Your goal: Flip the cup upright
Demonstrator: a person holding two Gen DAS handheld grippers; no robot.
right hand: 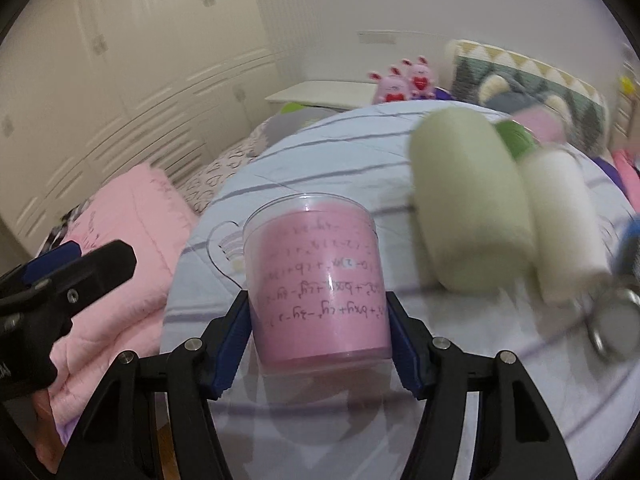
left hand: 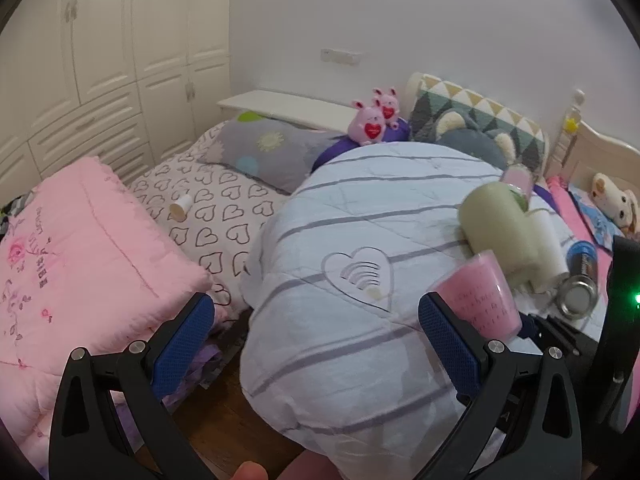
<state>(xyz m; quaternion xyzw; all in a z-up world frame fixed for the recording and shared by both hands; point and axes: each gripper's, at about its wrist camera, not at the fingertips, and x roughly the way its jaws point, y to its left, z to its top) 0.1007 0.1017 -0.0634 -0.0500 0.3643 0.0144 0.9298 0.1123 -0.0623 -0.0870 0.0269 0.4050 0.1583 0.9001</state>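
Right wrist view: the right gripper [right hand: 318,316] is clamped on the pink cup [right hand: 318,284], one blue pad pressed to each side near its wider end. The cup's narrower clear end points away from the camera and its printed writing reads upside down. It sits above the striped white quilt [right hand: 304,160], which bulges up from the bed; whether the cup touches the quilt cannot be told.

Just right of the cup lie a pale green roll [right hand: 472,204] and a white roll [right hand: 564,224], side by side and blurred, with a metal can [right hand: 616,320] beyond them near the frame's right edge. That side is crowded. To the left the quilt's edge drops off toward a folded pink blanket [right hand: 132,248], and the space above that drop is free except for the left gripper [right hand: 76,268] reaching in from the left edge.

Left wrist view: the left gripper [left hand: 316,328] has its fingers spread wide apart, holding nothing, over the quilt's near edge. The cup [left hand: 478,296] is just beyond its right finger [left hand: 452,344]. A heart-print sheet [left hand: 216,208] lies between blanket and quilt.
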